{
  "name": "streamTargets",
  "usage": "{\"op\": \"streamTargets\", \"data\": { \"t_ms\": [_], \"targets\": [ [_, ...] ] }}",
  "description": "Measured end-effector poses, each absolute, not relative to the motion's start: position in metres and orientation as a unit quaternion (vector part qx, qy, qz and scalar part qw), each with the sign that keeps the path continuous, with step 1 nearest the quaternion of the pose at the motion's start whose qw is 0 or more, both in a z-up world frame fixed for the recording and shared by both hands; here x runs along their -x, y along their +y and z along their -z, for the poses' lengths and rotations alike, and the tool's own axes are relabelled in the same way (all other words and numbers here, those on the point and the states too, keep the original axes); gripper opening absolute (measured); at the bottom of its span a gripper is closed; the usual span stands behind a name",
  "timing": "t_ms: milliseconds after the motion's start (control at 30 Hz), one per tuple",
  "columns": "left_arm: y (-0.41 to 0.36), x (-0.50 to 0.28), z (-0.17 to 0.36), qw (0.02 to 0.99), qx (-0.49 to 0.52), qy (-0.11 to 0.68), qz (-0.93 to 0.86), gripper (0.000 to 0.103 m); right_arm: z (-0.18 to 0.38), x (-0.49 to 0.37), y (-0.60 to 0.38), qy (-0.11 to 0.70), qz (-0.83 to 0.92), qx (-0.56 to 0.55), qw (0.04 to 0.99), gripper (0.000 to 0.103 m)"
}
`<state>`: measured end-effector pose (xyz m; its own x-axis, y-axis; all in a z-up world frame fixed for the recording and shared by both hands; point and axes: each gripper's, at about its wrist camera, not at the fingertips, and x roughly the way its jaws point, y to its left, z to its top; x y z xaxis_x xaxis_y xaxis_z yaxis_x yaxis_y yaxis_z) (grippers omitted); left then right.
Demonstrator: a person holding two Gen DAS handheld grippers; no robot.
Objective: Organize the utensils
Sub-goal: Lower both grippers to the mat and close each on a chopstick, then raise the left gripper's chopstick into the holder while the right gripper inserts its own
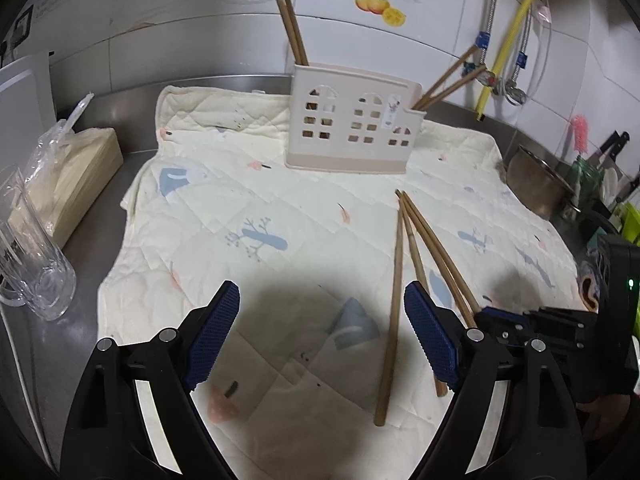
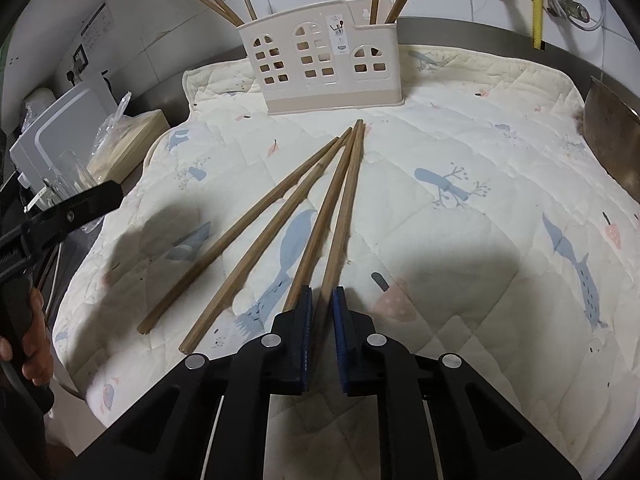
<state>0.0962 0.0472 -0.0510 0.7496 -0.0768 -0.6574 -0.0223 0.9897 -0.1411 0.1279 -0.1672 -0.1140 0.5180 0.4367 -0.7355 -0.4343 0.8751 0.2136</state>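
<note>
Right tool (image 2: 322, 300) on chopstick (image 2: 345, 208)

Cream, brown and steel on a kitchen counter; black-and-blue tools.

Quilted cloth (image 2: 460, 128): cream, printed with pale blue birds and twigs, pink strawberries. Utensil holder (image 2: 320, 64): cream-beige plastic, darker beige base band, window-shaped cut-outs. Loose chopsticks (image 2: 280, 216): brown wood, same as those standing in the holder. Left gripper (image 1: 322, 334): black frame, dark blue dimpled pads (image 1: 212, 332). Right gripper (image 2: 322, 340): same black and blue. Wall tiles (image 1: 200, 32): white, with orange-and-yellow fruit decals. Hose (image 1: 508, 44): yellow. Counter (image 1: 100, 208): grey steel. Brush (image 1: 578, 132): pink.
</note>
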Motion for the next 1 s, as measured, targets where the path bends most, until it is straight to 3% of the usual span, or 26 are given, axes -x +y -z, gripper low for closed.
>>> {"op": "streamTargets", "data": {
  "t_ms": [333, 667, 1000],
  "targets": [
    [0.019, -0.097, 0.072, 0.92, 0.052, 0.383, 0.066, 0.065, 0.108, -0.125, -0.174, 0.41, -0.24, 0.0, 0.88, 0.009],
    [0.005, -0.106, 0.094, 0.905, 0.052, 0.41, 0.096, 0.031, 0.079, -0.12, -0.19, 0.362, -0.226, 0.009, 0.904, 0.007],
    [-0.002, -0.113, 0.105, 0.899, 0.044, 0.424, 0.098, 0.015, 0.051, -0.121, -0.197, 0.321, -0.227, 0.017, 0.919, 0.007]
  ]
}}
